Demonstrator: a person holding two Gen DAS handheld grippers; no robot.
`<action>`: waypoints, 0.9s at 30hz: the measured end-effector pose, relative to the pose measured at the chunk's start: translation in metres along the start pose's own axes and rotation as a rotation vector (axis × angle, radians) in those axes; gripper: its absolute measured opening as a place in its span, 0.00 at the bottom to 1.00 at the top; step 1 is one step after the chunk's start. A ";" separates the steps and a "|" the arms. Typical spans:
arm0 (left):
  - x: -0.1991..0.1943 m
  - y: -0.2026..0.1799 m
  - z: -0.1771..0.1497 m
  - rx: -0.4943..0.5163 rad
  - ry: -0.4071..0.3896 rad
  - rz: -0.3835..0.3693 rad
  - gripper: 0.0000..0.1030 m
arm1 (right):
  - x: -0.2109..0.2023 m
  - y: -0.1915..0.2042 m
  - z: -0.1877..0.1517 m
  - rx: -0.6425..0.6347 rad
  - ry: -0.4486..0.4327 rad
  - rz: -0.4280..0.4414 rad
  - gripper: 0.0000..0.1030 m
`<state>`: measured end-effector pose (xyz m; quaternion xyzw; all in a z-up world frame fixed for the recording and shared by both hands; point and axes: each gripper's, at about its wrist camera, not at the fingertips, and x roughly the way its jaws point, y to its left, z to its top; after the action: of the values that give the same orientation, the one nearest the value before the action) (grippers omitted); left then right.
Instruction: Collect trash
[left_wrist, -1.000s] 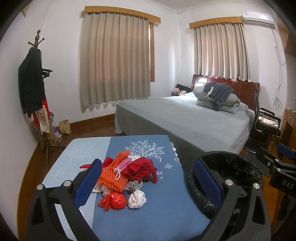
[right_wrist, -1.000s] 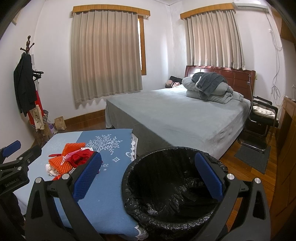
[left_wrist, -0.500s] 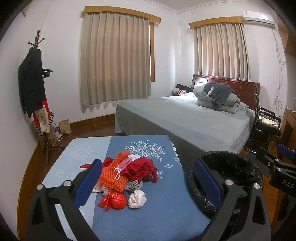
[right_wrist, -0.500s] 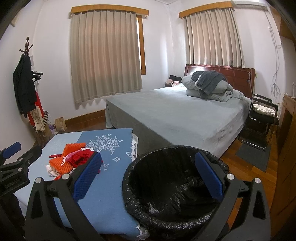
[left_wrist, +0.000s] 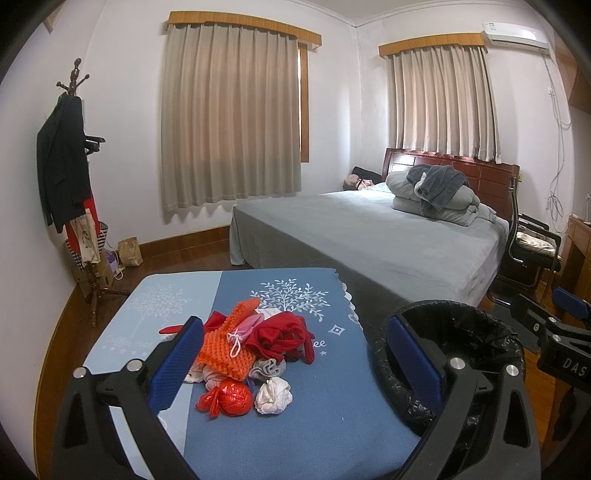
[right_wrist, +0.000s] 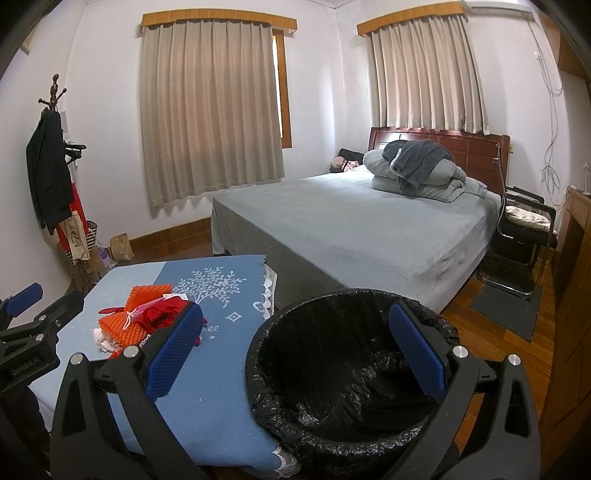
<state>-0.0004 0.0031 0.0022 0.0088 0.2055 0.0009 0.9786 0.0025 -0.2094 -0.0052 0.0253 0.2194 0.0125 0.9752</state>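
A heap of trash lies on the blue-clothed table: orange foam netting, red cloth, a red crumpled bag and a white wad. My left gripper hovers open over the table's near side, nothing between its blue pads. A bin lined with a black bag stands right of the table. Above the bin's rim my right gripper is open and empty. The trash heap shows left of it, partly hidden by its left finger.
A grey bed with folded bedding fills the room behind the table. A coat stand with a dark jacket is at the far left, a paper bag beside it. A black chair and a wooden cabinet are on the right.
The right wrist view has drifted slightly, so the bin sits a little lower in it. The left gripper and the trash heap have not moved.
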 end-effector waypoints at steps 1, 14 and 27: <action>0.000 0.000 0.000 0.000 -0.001 -0.001 0.94 | 0.000 0.000 0.000 0.000 0.000 0.000 0.95; 0.000 0.000 0.000 -0.002 0.001 -0.001 0.94 | 0.000 0.003 -0.001 0.003 0.003 0.004 0.95; 0.012 0.034 -0.010 -0.013 -0.012 0.079 0.94 | 0.032 0.031 -0.010 -0.006 0.011 0.076 0.95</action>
<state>0.0066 0.0369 -0.0112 0.0105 0.1991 0.0410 0.9791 0.0267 -0.1771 -0.0260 0.0306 0.2236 0.0502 0.9729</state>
